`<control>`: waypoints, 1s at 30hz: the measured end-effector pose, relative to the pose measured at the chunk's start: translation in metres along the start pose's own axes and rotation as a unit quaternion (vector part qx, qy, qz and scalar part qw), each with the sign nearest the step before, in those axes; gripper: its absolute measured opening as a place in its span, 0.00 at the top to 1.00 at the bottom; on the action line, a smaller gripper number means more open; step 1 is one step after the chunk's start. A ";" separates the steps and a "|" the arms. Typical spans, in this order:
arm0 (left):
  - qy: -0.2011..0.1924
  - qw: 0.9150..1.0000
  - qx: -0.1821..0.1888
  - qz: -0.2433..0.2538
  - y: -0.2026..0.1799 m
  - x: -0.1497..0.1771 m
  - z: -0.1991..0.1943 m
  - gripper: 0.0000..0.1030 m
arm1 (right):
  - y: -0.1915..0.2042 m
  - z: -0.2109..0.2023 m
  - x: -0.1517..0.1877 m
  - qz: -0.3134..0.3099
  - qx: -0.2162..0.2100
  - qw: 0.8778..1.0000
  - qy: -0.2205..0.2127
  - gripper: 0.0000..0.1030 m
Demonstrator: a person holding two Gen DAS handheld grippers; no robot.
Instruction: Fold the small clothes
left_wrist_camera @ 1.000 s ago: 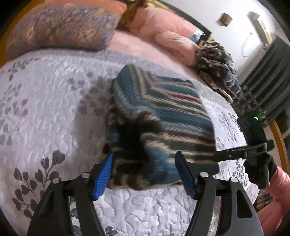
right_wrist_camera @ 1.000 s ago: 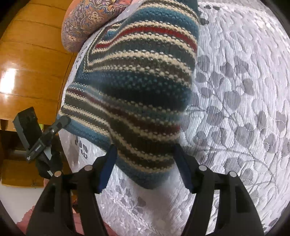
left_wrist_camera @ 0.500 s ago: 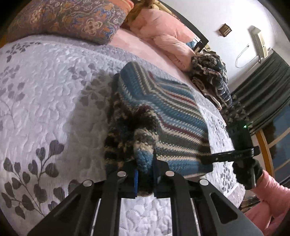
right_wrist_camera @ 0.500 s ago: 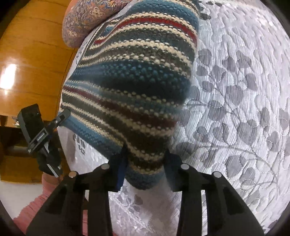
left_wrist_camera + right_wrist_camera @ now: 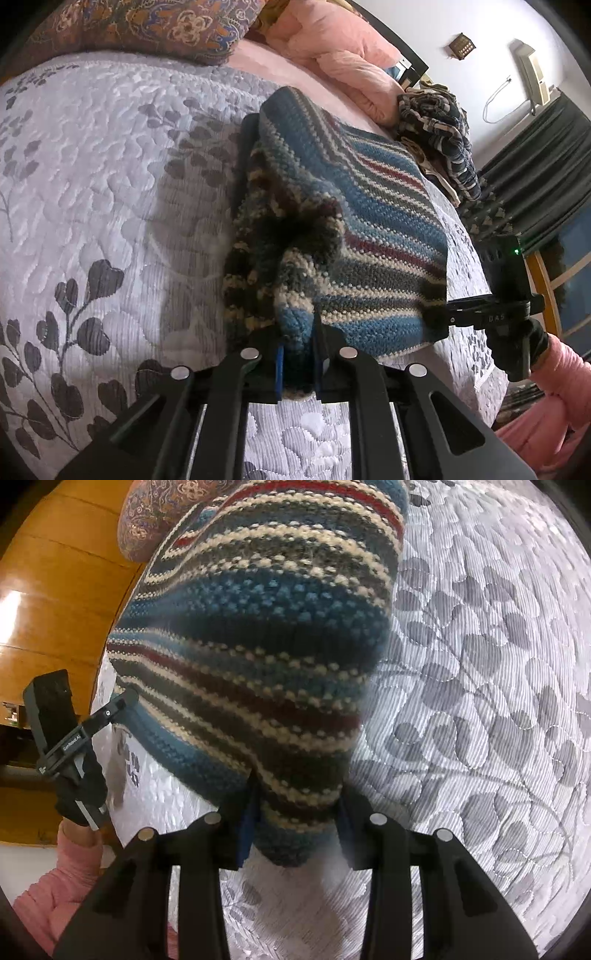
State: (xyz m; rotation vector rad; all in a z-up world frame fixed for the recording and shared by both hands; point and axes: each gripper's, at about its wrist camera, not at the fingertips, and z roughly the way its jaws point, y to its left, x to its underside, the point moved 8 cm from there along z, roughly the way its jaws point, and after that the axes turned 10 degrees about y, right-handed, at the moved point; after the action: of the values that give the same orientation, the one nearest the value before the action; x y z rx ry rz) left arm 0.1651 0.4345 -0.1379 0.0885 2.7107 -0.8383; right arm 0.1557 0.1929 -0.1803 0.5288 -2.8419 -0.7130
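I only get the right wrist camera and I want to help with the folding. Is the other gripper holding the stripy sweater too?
Observer: Yes. The left wrist view shows the left gripper shut on a bunched corner of the striped sweater.
Operator: Are there more clothes waiting?
Observer: Yes, a heap of dark patterned clothes lies at the far side of the bed, beyond the sweater.
Operator: Does my gripper have any light on it?
Observer: Yes, a small green light glows on the body of the right gripper, which meets the sweater's other near corner.
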 end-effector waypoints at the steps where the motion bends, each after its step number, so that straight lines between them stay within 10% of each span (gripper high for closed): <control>1: 0.001 1.000 -0.001 -0.001 -0.001 0.000 0.000 0.87 | 0.001 0.000 0.000 0.002 -0.002 1.000 0.000 0.64; 16: -0.050 0.998 0.044 -0.005 -0.022 -0.038 -0.061 0.65 | -0.013 -0.067 -0.037 0.018 -0.003 0.999 -0.040 0.39; 22: -0.045 0.999 -0.011 -0.005 -0.018 -0.098 -0.029 0.63 | -0.031 -0.070 -0.059 0.050 -0.006 0.997 -0.051 0.39; 30: 0.001 0.997 0.035 -0.062 0.000 -0.135 0.020 0.64 | -0.022 -0.065 -0.066 0.033 0.075 0.995 -0.057 0.33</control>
State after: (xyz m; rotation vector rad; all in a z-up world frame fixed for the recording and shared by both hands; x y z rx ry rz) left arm 0.2985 0.4272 -0.1126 -0.0655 2.7115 -0.9700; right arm 0.2386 0.1717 -0.1393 0.4255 -3.0204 -0.5377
